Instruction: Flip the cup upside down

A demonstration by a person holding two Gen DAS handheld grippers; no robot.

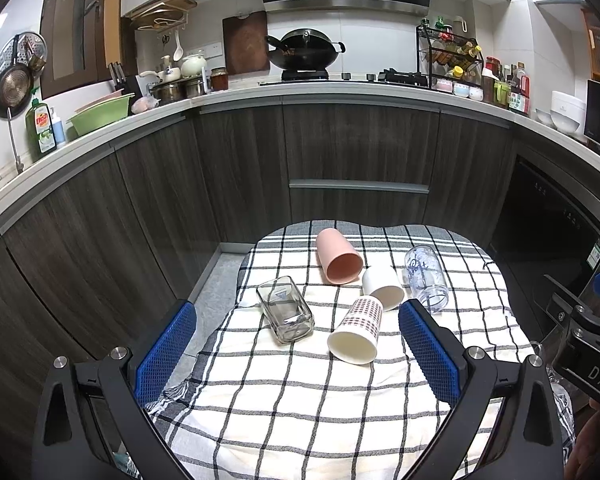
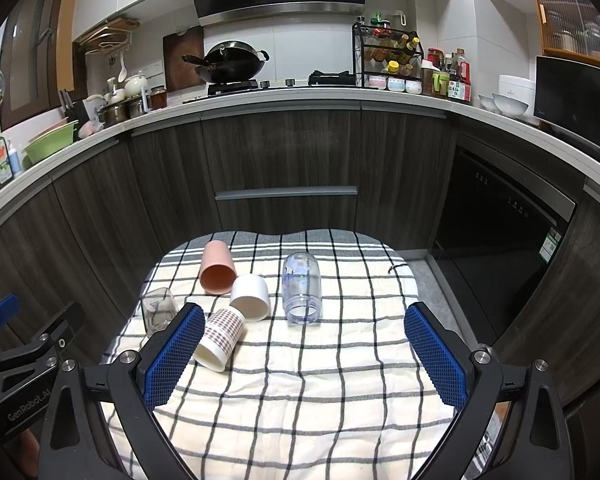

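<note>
Checked cloth [image 1: 300, 400] on desk, five cups lying down; paper cup [image 1: 356, 330] likely light, crushable, grip mid-wall gently; both jaws wide, empty.

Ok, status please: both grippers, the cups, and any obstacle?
Left gripper open, empty. Right gripper open, empty. Five cups on their sides on checked cloth; patterned cup nearest, untouched. Nothing blocking.

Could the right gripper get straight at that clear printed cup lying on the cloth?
Probably yes. The right gripper is open and empty, and the clear cup lies on its side ahead between the fingers' line, apart from the white cup. Only bare cloth lies between.
</note>
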